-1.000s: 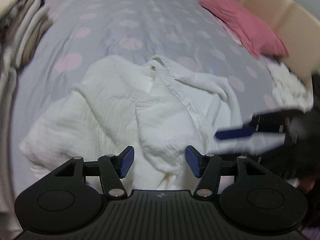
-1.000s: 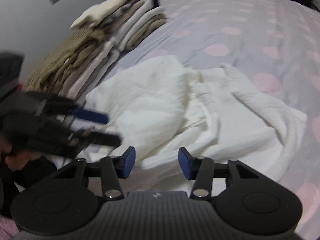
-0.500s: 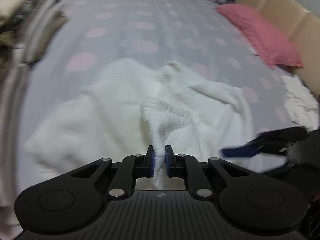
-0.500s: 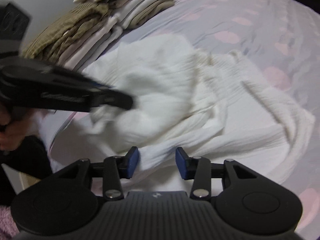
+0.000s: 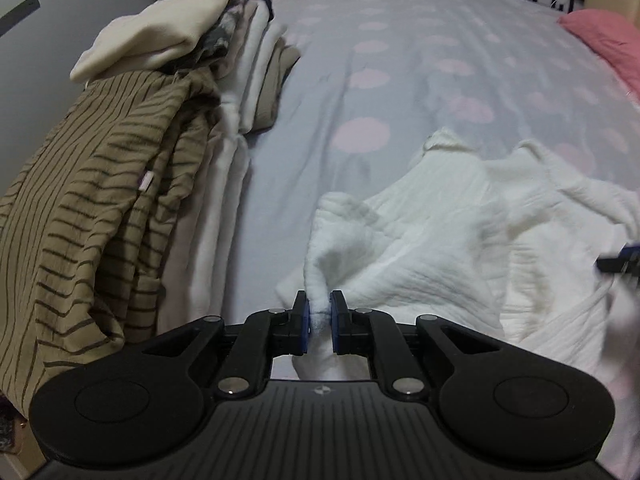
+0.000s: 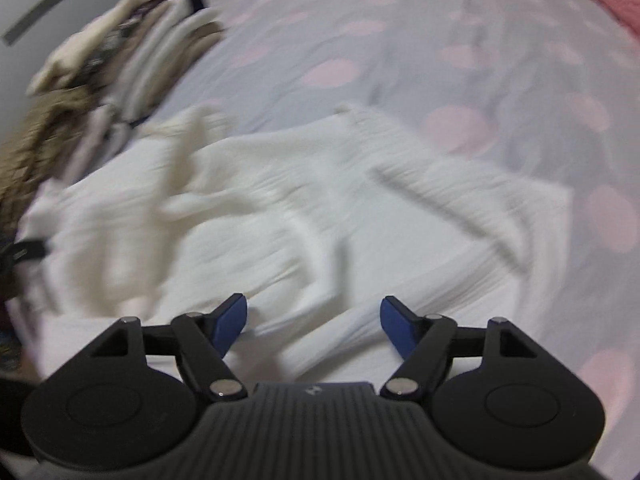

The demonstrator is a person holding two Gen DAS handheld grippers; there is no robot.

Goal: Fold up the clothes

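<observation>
A crumpled white garment (image 5: pixel 460 216) lies on the bed; the right wrist view shows it blurred (image 6: pixel 280 208). My left gripper (image 5: pixel 319 322) is shut on a pinched fold of the white garment near its left edge. My right gripper (image 6: pixel 314 322) is open and empty, just above the garment's near edge. The right gripper's tip shows at the far right of the left wrist view (image 5: pixel 620 262). A bit of the left gripper shows at the left edge of the right wrist view (image 6: pixel 24 250).
The bed has a grey sheet with pink dots (image 5: pixel 400 80). A stack of folded clothes (image 5: pixel 240 52) and a brown striped garment (image 5: pixel 100 200) lie along the left side. A pink pillow (image 5: pixel 608 40) is at the far right.
My left gripper shut on a fold of the white garment and pulled it to the left, toward the clothes stack. My right gripper opened wider and moved over the garment.
</observation>
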